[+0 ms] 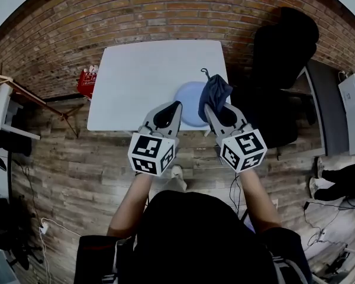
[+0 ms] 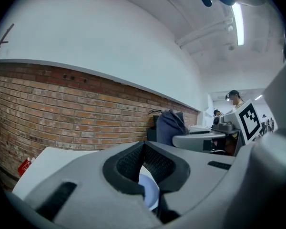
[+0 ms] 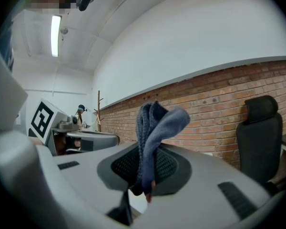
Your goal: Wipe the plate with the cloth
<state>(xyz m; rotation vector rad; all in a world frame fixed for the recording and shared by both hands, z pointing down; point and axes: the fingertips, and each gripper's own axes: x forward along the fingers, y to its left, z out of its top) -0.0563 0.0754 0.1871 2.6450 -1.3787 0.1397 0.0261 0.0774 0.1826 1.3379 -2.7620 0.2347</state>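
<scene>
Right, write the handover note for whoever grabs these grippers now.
Left gripper: shut, empty, by the near edge of the plate.
Right gripper: shut on the cloth, which sticks up from its fingers over the plate's right side.
The plate sits near the front edge of the white table.
Done: cloth is in the grip.
Left: lower the cloth onto the plate and wipe. No contact shows yet.

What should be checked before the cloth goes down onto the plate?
1. Cloth clamped in right gripper: ok, jaws shut on it.
2. Plate lying flat on table: ok, near the front edge.
3. Plate surface free of other things: cannot tell, the cloth hides part of it.
4. Left gripper free to steady the plate: ok, shut on nothing.
5. Cloth touching plate: not ok, held up in the air.
</scene>
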